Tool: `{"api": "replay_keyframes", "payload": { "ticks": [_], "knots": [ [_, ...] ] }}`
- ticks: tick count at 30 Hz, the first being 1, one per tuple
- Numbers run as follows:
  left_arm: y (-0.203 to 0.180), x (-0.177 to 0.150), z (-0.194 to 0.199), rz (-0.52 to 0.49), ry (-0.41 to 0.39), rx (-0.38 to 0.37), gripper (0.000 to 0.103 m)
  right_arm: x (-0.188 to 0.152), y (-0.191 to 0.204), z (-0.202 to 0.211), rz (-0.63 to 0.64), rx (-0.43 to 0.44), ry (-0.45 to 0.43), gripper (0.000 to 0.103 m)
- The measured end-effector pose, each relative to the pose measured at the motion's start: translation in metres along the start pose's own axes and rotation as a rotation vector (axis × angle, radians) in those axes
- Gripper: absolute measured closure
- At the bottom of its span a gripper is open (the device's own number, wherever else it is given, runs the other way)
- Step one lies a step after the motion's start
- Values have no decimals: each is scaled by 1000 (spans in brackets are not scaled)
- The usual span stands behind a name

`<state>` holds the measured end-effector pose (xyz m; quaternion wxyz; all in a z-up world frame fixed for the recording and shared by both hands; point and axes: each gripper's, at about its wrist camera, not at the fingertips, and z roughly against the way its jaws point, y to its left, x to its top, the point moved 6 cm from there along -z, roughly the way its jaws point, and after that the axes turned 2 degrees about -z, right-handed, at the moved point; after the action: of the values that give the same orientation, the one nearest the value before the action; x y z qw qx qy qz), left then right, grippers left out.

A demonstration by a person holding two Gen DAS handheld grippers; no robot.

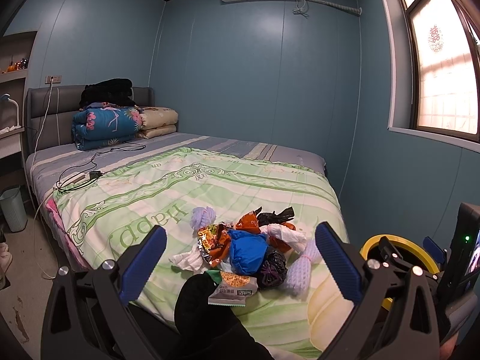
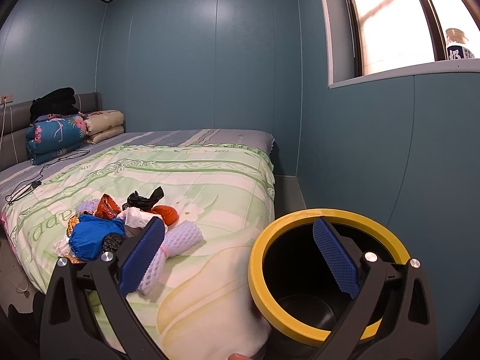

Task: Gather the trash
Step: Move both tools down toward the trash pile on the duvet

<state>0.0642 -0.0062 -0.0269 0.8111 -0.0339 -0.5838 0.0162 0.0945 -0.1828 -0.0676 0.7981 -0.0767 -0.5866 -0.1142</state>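
Observation:
A pile of trash (image 1: 246,249) lies on the green bedspread (image 1: 210,189) near the bed's foot: a blue bag (image 1: 247,250), snack wrappers (image 1: 232,291), white tissue, black bags and white foam nets (image 1: 297,273). My left gripper (image 1: 240,267) is open and empty, its fingers on either side of the pile. My right gripper (image 2: 240,258) is open and empty. Its right finger is over the yellow-rimmed black bin (image 2: 300,324), and its left finger is by a foam net (image 2: 180,237). The pile also shows in the right wrist view (image 2: 120,225).
Folded quilts (image 1: 105,126) and black clothes lie at the headboard. A charger cable (image 1: 81,177) lies on the sheet. A pale green bin (image 1: 12,207) stands on the floor at left. A bottle (image 2: 457,45) stands on the windowsill. The wall runs along the bed's right.

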Motion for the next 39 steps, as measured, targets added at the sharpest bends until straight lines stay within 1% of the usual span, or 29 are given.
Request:
{"api": "replay_keyframes", "payload": {
  "ticks": [5,12,13,16,17,21,25,28,29,33,35,39],
  "knots": [
    [0,0,-1,-1,-1,-13,7,1,1,-2,0,12,3,8],
    [-1,-4,-5,5,-1,-54,7,5,15,-14,60,84,6,8],
    [-1,-5,-6,7,2,-57,7,8,18,-17,59,110,11,8],
    [3,-8,-12,25,20,-68,7,13,24,-29,58,142,27,8],
    [5,-10,-15,40,31,-82,7,14,27,-33,61,154,33,8],
    [11,-17,-25,81,67,-141,7,21,35,-62,54,199,91,8],
    [15,-21,-32,106,72,-180,7,28,41,-93,42,236,144,8],
    [17,-23,-45,101,116,-193,7,33,49,-113,-8,311,215,8],
    [20,-23,-50,100,123,-188,7,34,53,-119,-19,335,235,8],
    [42,-19,-71,59,143,-106,7,36,70,-143,-65,396,329,8],
    [50,-19,-80,36,163,-90,7,38,81,-153,-76,419,351,8],
    [69,-26,-109,14,262,-87,7,43,101,-167,-66,434,371,8]
  ]
}}
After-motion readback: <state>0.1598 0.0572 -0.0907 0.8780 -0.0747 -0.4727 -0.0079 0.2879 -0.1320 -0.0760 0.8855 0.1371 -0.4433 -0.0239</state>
